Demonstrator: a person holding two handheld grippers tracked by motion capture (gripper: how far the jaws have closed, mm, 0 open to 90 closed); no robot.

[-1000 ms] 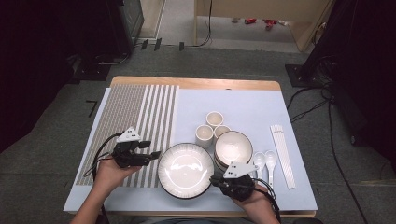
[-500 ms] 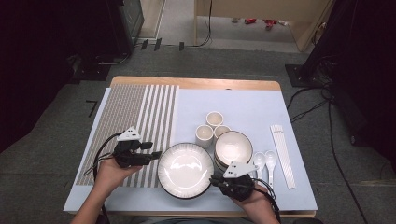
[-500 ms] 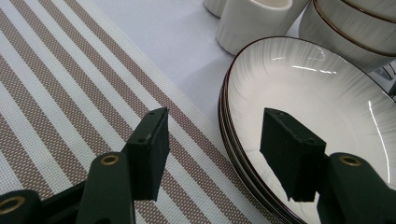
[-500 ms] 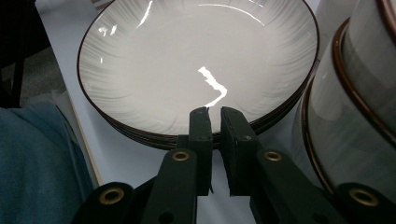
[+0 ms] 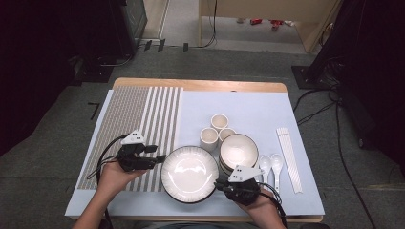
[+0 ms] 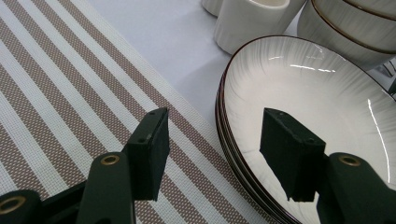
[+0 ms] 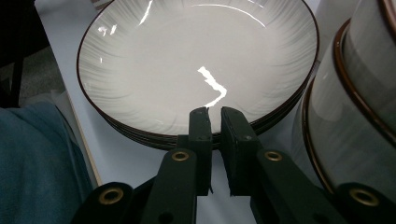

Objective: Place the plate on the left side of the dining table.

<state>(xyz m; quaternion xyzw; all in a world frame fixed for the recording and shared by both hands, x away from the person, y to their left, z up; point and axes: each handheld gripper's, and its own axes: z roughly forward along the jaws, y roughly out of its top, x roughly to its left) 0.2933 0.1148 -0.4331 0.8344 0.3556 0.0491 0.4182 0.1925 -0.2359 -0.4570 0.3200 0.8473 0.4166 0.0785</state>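
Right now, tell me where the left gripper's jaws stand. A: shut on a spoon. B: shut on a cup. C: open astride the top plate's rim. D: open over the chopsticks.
C: in the left gripper view the left gripper has one jaw over the striped mat and one over the top plate, apart.

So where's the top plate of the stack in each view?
High view: plate sits low centre, between the two tools.
Left gripper view: plate at right, its rim between the open jaws.
Right gripper view: plate across the top, rim at the shut jaws.
Shared landmark: bowls beside it.
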